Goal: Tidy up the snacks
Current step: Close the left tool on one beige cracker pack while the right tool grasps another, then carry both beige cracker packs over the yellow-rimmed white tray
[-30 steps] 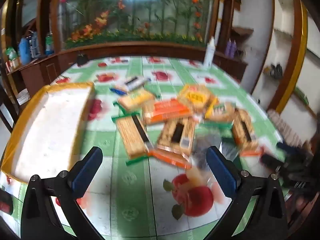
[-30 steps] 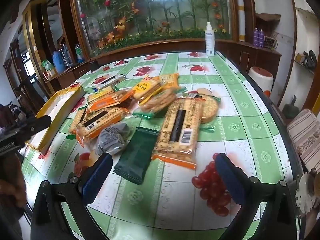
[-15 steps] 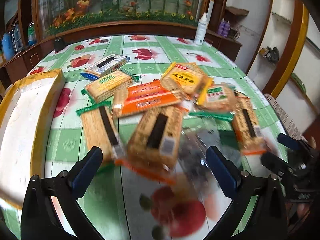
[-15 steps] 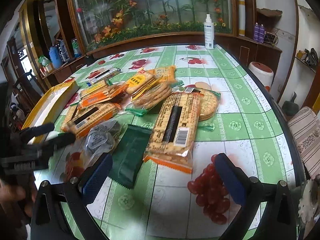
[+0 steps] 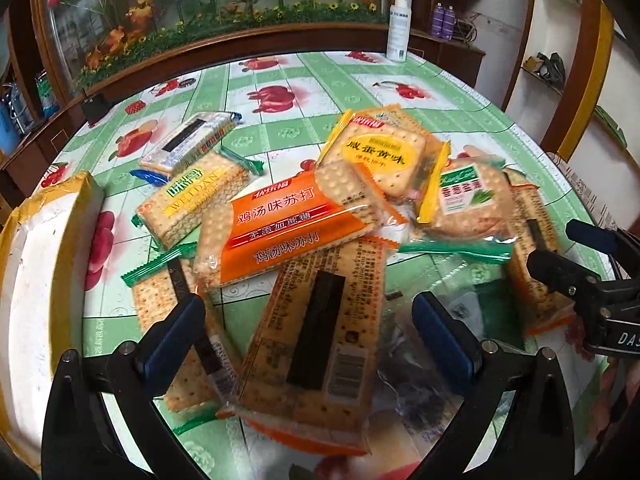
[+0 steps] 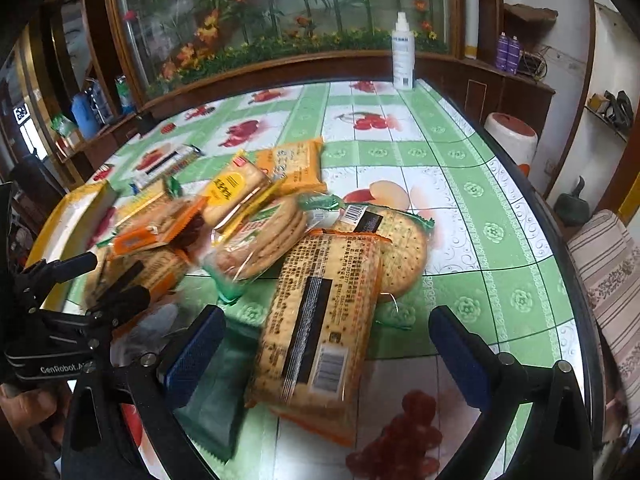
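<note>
Several cracker packs lie in a heap on the green fruit-print tablecloth (image 5: 304, 132). My left gripper (image 5: 308, 340) is open, its blue pads either side of a long tan cracker pack with a black stripe (image 5: 316, 344). An orange pack (image 5: 288, 228) and a yellow pack (image 5: 376, 156) lie beyond it. My right gripper (image 6: 326, 356) is open around another long tan striped pack (image 6: 320, 332), with a dark green pack (image 6: 216, 404) under its left finger. The yellow-rimmed white box (image 5: 36, 276) stands at the left, also in the right wrist view (image 6: 76, 216).
A white spray bottle (image 5: 398, 28) stands at the table's far edge. A clear wrapper with dark contents (image 5: 416, 360) lies right of the left gripper. The right gripper shows at the left view's right edge (image 5: 588, 280). A striped cushion (image 6: 608, 280) sits beyond the table's right rim.
Both grippers have moved forward and lower over the snack heap. The left one now straddles a long tan pack; the right one straddles another. Both stay open.
</note>
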A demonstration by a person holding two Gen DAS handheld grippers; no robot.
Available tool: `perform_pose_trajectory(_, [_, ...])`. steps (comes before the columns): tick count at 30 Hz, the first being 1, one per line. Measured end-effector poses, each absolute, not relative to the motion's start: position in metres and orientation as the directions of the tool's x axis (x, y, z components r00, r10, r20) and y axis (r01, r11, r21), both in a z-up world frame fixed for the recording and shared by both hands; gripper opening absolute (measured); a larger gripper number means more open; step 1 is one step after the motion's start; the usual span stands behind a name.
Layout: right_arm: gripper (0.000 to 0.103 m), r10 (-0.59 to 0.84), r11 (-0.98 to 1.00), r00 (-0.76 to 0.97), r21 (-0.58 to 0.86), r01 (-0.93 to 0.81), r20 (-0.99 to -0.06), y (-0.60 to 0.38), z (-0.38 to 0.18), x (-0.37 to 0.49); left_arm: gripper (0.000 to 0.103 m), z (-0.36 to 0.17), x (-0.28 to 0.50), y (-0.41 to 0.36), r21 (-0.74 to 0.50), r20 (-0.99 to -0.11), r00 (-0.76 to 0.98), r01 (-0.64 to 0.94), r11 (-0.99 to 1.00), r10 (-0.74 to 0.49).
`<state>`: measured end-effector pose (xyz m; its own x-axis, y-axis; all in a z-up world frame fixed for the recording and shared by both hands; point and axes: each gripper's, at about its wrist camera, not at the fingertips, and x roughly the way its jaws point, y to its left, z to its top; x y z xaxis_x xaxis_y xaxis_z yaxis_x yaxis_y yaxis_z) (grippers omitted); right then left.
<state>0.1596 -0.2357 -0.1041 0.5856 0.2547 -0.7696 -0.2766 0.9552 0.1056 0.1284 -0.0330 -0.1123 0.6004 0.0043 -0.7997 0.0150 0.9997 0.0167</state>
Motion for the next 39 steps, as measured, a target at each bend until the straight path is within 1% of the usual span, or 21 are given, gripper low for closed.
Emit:
perform_pose_trajectory(3, [0.094, 0.242, 0.958, 0.566, 0.102, -0.267, -0.788, -0.233, -0.113, 0.165, 0.103, -0.116, 0.134, -0.037, 0.032, -0.807, 0.590, 0.018, 0.999, 0.015])
perform_pose_trajectory(5, [0.092, 0.229, 0.960, 0.557, 0.092, -0.263, -0.798, -0.231, -0.118, 0.169, 0.095, -0.119, 0.136, -0.042, 0.055, -0.810, 0.586, 0.026, 0.998, 0.029])
perform_pose_trajectory(6, [0.090, 0.214, 0.962, 0.562, 0.074, -0.262, -0.799, -0.229, -0.120, 0.169, 0.091, -0.120, 0.136, -0.044, 0.049, -0.811, 0.584, 0.032, 0.998, 0.021])
perform_pose_trajectory(7, [0.086, 0.206, 0.963, 0.566, 0.061, -0.263, -0.799, -0.228, -0.121, 0.169, 0.080, -0.120, 0.135, -0.044, 0.031, -0.811, 0.585, 0.039, 0.999, 0.002])
perform_pose_trajectory(8, [0.083, 0.190, 0.964, 0.567, 0.044, -0.261, -0.801, -0.227, -0.123, 0.169, 0.072, -0.120, 0.134, -0.045, 0.017, -0.812, 0.583, 0.047, 0.999, -0.014])
perform_pose_trajectory(9, [0.081, 0.188, 0.964, 0.570, 0.038, -0.264, -0.800, -0.227, -0.123, 0.168, 0.062, -0.119, 0.134, -0.045, 0.012, -0.813, 0.582, 0.050, 0.999, -0.020])
perform_pose_trajectory(10, [0.078, 0.186, 0.963, 0.574, 0.033, -0.266, -0.798, -0.227, -0.123, 0.168, 0.058, -0.117, 0.133, -0.046, 0.014, -0.809, 0.587, 0.050, 0.999, -0.019])
perform_pose_trajectory(12, [0.058, 0.192, 0.962, 0.577, 0.036, -0.270, -0.794, -0.229, -0.122, 0.166, 0.055, -0.115, 0.131, -0.047, 0.015, -0.806, 0.591, 0.059, 0.998, -0.023])
perform_pose_trajectory(18, [0.058, 0.259, 0.954, 0.568, 0.114, -0.278, -0.781, -0.240, -0.117, 0.157, 0.053, -0.105, 0.116, -0.044, 0.004, -0.779, 0.626, 0.058, 0.998, -0.033])
perform_pose_trajectory(24, [0.058, 0.294, 0.948, 0.595, 0.147, -0.284, -0.748, -0.249, -0.101, 0.132, 0.053, -0.077, 0.085, -0.037, 0.034, -0.720, 0.694, 0.029, 0.999, 0.004])
perform_pose_trajectory(31, [0.058, 0.352, 0.932, 0.618, 0.202, -0.301, -0.703, -0.252, -0.076, 0.109, 0.053, -0.055, 0.059, -0.020, 0.040, -0.682, 0.731, -0.008, 0.999, 0.033])
perform_pose_trajectory(33, [0.057, 0.396, 0.915, 0.617, 0.235, -0.329, -0.680, -0.248, -0.067, 0.100, 0.053, -0.054, 0.053, -0.016, 0.040, -0.676, 0.735, -0.019, 0.999, 0.041])
perform_pose_trajectory(39, [0.057, 0.474, 0.873, 0.597, 0.261, -0.411, -0.647, -0.215, -0.047, 0.083, 0.053, -0.053, 0.035, 0.016, 0.026, -0.667, 0.741, -0.082, 0.996, 0.079])
